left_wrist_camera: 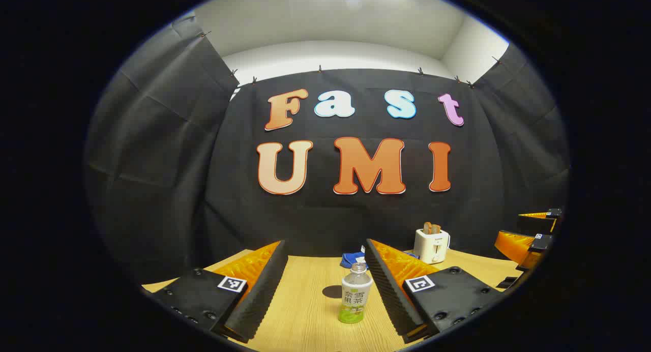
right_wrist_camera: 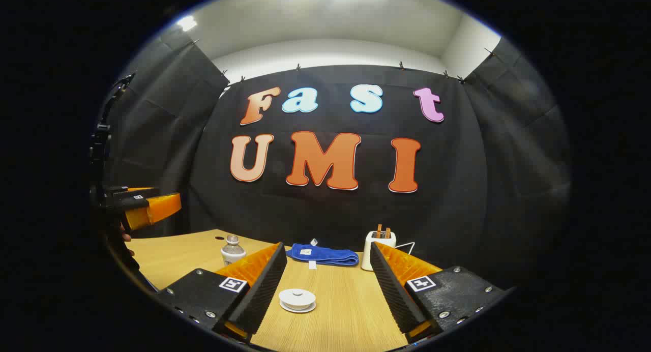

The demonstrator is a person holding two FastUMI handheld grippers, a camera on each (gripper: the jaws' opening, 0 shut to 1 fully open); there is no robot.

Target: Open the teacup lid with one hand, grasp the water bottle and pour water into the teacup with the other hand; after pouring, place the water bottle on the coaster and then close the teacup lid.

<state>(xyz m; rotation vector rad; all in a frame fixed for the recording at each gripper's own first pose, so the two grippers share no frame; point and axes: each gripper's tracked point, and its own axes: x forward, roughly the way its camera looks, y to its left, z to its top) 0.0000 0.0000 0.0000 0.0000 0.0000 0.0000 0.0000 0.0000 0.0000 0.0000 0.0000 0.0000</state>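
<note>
A clear water bottle (left_wrist_camera: 354, 296) with a green label stands upright on the wooden table (left_wrist_camera: 305, 316). In the left gripper view it sits between the fingers of my open left gripper (left_wrist_camera: 324, 242), closer to the right finger, untouched. A dark round patch (left_wrist_camera: 333, 291) lies just behind it, perhaps the coaster. The white teacup (right_wrist_camera: 297, 298), lid on, rests on the table between the fingers of my open right gripper (right_wrist_camera: 326, 246), nearer the left one. The bottle (right_wrist_camera: 233, 249) also stands far left in the right gripper view, with the left gripper (right_wrist_camera: 157, 207) held above the table there.
A white toaster (right_wrist_camera: 379, 249) with toast in it and a folded blue cloth (right_wrist_camera: 321, 254) sit at the back of the table by the wall. The toaster (left_wrist_camera: 431, 244) is right of the bottle, and the right gripper (left_wrist_camera: 519, 230) hovers at the far right.
</note>
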